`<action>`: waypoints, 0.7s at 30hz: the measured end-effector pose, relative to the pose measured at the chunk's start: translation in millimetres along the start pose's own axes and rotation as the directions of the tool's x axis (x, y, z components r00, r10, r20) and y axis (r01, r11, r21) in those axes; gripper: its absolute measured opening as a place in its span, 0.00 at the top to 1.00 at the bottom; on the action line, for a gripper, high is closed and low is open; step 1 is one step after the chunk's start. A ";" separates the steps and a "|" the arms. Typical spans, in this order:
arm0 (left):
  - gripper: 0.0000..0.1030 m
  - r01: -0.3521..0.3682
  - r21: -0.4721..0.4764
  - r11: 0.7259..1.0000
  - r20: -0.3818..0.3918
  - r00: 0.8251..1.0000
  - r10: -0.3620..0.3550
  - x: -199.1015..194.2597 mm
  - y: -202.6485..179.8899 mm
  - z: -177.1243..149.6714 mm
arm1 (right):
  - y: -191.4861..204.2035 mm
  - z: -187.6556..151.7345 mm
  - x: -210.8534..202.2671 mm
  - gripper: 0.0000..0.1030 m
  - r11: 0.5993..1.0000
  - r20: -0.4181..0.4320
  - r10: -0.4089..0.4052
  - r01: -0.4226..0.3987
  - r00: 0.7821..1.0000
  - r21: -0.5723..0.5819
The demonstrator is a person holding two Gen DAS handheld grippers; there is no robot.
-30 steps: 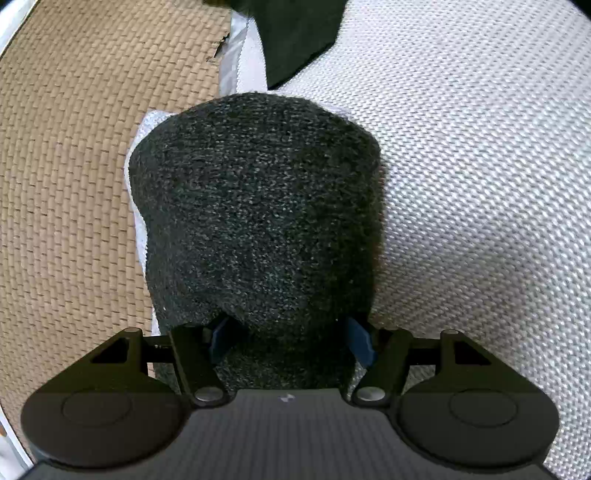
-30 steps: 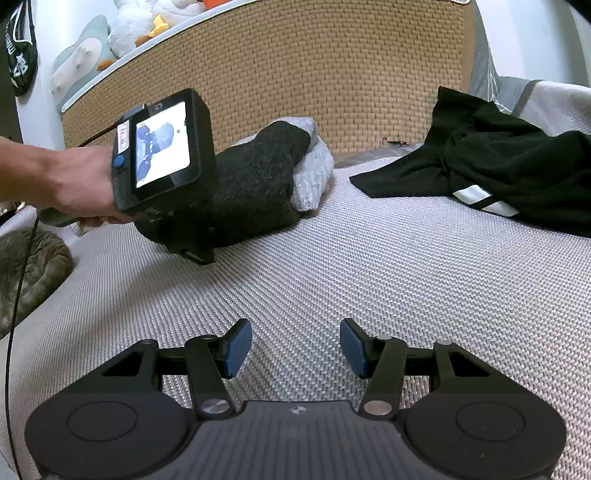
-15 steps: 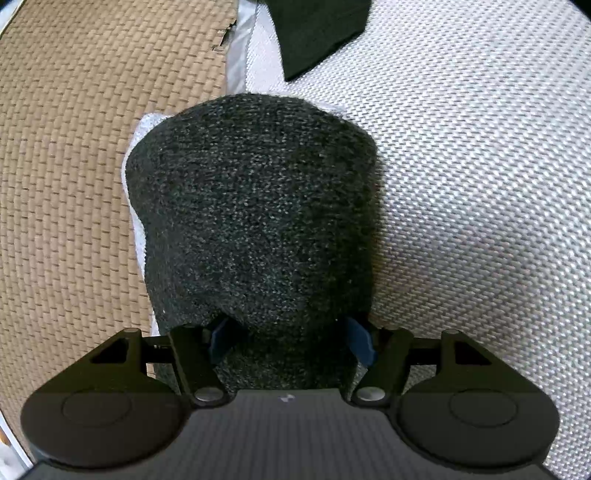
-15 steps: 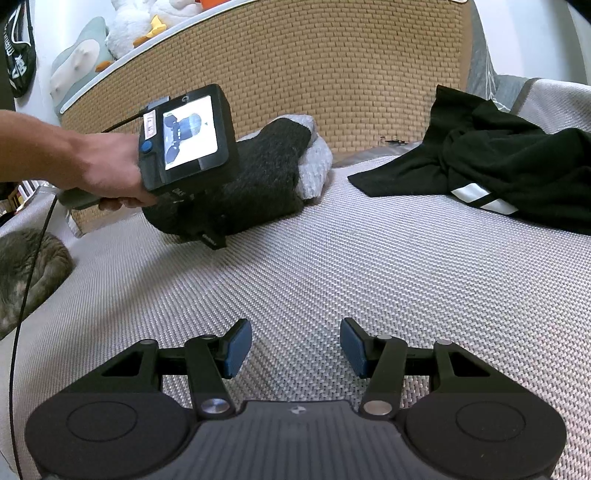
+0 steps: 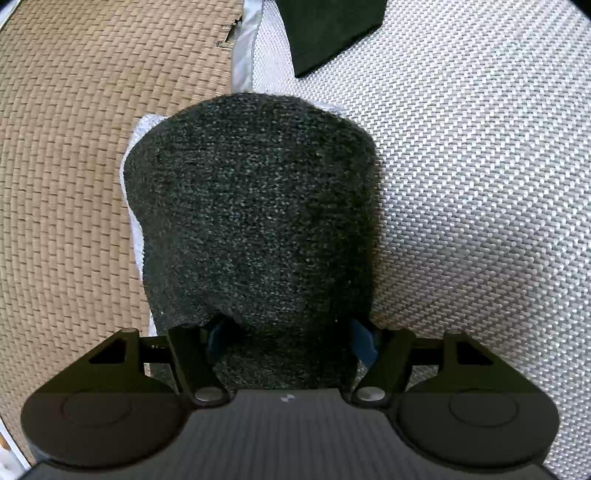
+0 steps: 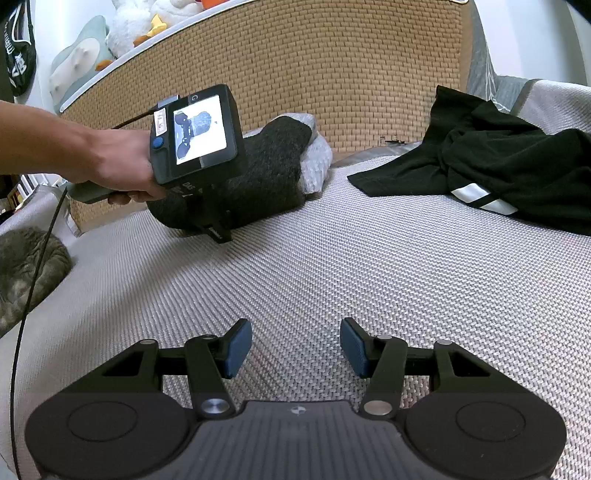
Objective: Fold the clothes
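A folded dark grey knitted garment (image 5: 255, 214) fills the middle of the left wrist view. My left gripper (image 5: 290, 339) is shut on its near end, and the knit bulges over both blue pads. In the right wrist view the same garment (image 6: 273, 166) lies partly on a folded light grey one (image 6: 316, 162) beside the woven headboard (image 6: 332, 74), and a hand (image 6: 110, 162) holds the left gripper to it. My right gripper (image 6: 295, 347) stands open over the bare woven bed cover (image 6: 332, 266), nothing between its fingers. A crumpled black garment (image 6: 498, 158) lies at the right.
A corner of the black garment (image 5: 328, 33) shows at the top of the left wrist view. A grey furry heap (image 6: 26, 266) lies at the bed's left edge. Plush toys (image 6: 129, 26) sit on the ledge above the headboard. A black cable (image 6: 33, 288) hangs from the left gripper.
In the right wrist view the left hand and its gripper have shifted a little up and to the right with the dark knit in it. The right gripper has stayed put.
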State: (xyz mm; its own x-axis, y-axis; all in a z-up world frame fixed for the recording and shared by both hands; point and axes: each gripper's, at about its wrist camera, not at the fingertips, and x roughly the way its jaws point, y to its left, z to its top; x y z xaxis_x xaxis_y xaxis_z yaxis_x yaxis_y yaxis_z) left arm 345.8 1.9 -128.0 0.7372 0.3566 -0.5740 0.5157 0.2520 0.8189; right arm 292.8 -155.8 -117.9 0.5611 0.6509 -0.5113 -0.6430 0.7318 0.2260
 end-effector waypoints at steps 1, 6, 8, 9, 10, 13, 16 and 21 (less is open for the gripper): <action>0.32 0.000 0.001 1.000 0.001 1.000 0.000 -0.1 0.1 -0.6 | 0.0 -0.4 -0.1 0.44 1.000 0.000 0.000 0.000 1.000 0.000; 0.32 0.005 0.013 1.000 -0.001 1.000 -0.005 0.2 0.9 -1.8 | 0.0 -0.4 -0.4 0.44 1.000 0.001 -0.002 0.002 1.000 -0.004; 0.31 0.011 0.015 1.000 -0.002 1.000 -0.011 0.7 2.2 -2.1 | 0.9 -1.4 -0.9 0.44 1.000 0.001 -0.003 0.003 1.000 -0.006; 0.31 0.012 0.015 1.000 -0.002 1.000 -0.012 1.0 2.8 -2.4 | 0.8 -1.4 -0.7 0.44 1.000 0.002 -0.003 0.003 1.000 -0.005; 0.31 0.012 0.015 1.000 -0.002 1.000 -0.012 1.4 2.9 -2.7 | 0.7 -1.4 -0.6 0.44 1.000 0.002 -0.003 0.003 1.000 -0.005; 0.31 -0.001 0.011 1.000 0.001 1.000 0.001 0.7 -0.1 -4.6 | 1.2 -2.4 -0.4 0.44 1.000 0.004 -0.002 0.002 1.000 -0.006; 0.31 -0.036 0.007 0.999 0.005 0.999 0.036 -3.1 -8.1 -7.9 | 1.8 -2.7 0.2 0.44 1.000 0.006 -0.002 0.002 1.000 -0.009; 0.31 -0.127 -0.015 0.992 0.028 0.992 0.127 -16.1 -29.4 -19.3 | 1.0 -1.9 0.0 0.44 1.000 0.008 0.001 -0.001 1.000 -0.006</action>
State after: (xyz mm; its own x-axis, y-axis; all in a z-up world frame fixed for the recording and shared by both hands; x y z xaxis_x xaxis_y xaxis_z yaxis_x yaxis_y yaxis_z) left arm 310.3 6.1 -142.9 0.8087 0.3602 -0.4651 0.4115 0.2186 0.8848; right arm 291.2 -155.4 -119.3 0.5646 0.6537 -0.5039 -0.6469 0.7297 0.2217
